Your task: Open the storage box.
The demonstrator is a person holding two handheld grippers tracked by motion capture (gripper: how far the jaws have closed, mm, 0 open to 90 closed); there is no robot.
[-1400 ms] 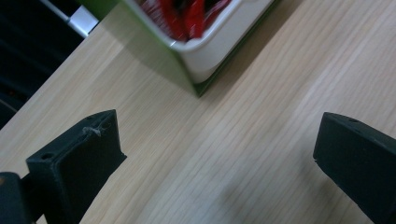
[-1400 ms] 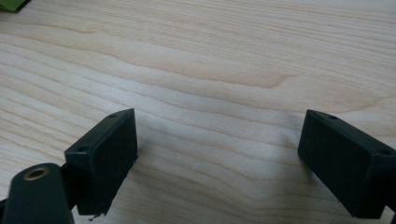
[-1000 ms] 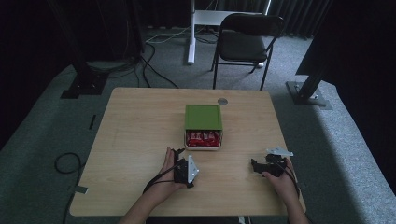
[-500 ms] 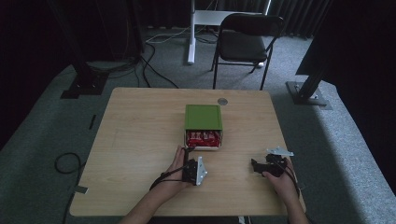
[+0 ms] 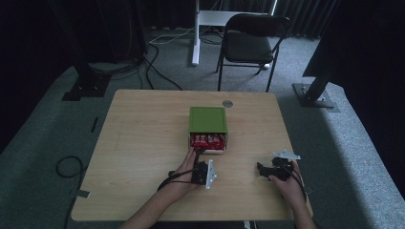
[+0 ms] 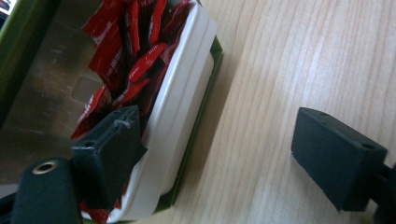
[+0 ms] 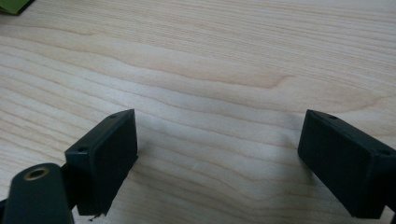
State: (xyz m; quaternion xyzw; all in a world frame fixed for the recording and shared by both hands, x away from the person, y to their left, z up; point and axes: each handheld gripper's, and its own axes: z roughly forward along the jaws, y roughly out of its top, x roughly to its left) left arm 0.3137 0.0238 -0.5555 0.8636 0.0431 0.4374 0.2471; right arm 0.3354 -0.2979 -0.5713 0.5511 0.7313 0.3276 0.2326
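Green box (image 5: 207, 119) with red sachets (image 5: 207, 140) at mid-bench (image 5: 143, 138).
Left gripper (image 5: 199, 151) is spread, one jaw over the sachets in the white tray (image 6: 180, 116), the other above bare wood; right gripper (image 5: 261, 170), also spread, rests on the bench well apart to the right.

A box (image 5: 207, 120) sits near the middle of the worktop (image 5: 138, 143), with a tray (image 5: 207, 149) of packets (image 5: 206, 140) at its near side. The left hand-held gripper (image 5: 199, 155) is just before the tray; the right hand-held gripper (image 5: 260, 169) lies well apart, to the right. A chair (image 5: 250, 43) stands behind the worktop.
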